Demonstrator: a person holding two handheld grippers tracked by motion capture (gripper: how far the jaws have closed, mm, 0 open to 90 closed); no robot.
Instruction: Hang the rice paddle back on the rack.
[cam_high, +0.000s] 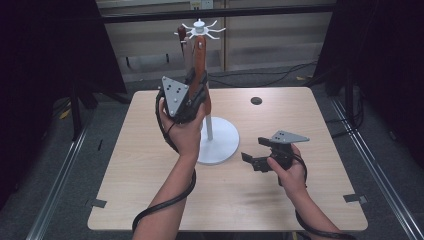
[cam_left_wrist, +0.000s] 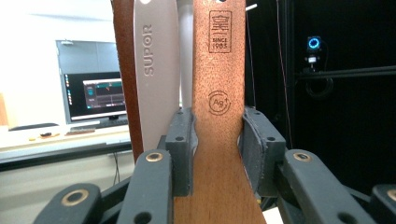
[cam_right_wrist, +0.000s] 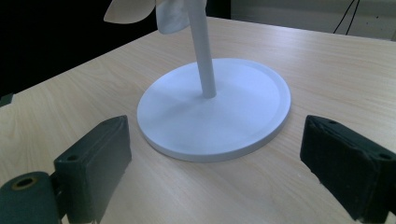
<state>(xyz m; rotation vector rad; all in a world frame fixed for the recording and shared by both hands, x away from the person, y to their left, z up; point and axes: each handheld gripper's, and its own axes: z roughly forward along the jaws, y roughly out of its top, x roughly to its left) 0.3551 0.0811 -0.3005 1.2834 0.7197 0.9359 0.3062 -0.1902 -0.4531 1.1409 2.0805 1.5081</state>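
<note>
A white utensil stand (cam_high: 220, 142) rises from a round base at the middle of the table, with hook arms at its top (cam_high: 200, 27). A reddish wooden spatula (cam_high: 200, 55) hangs from it, beside a grey utensil (cam_left_wrist: 154, 70) marked SUPOR and a dark brown handle (cam_left_wrist: 123, 70). My left gripper (cam_high: 196, 82) is held up at the stand. In the left gripper view it (cam_left_wrist: 217, 140) is shut on the wooden spatula (cam_left_wrist: 219, 93), both pads pressing its narrow neck. My right gripper (cam_high: 254, 150) stands open low over the table, right of the base (cam_right_wrist: 215, 112), with nothing between its fingers (cam_right_wrist: 219, 172).
The light wooden table (cam_high: 150, 165) has a small dark round hole (cam_high: 256, 101) near its far edge. Pale utensil heads (cam_right_wrist: 140, 11) hang above the base. Cables lie on the floor beyond the table, and dark curtains stand on both sides.
</note>
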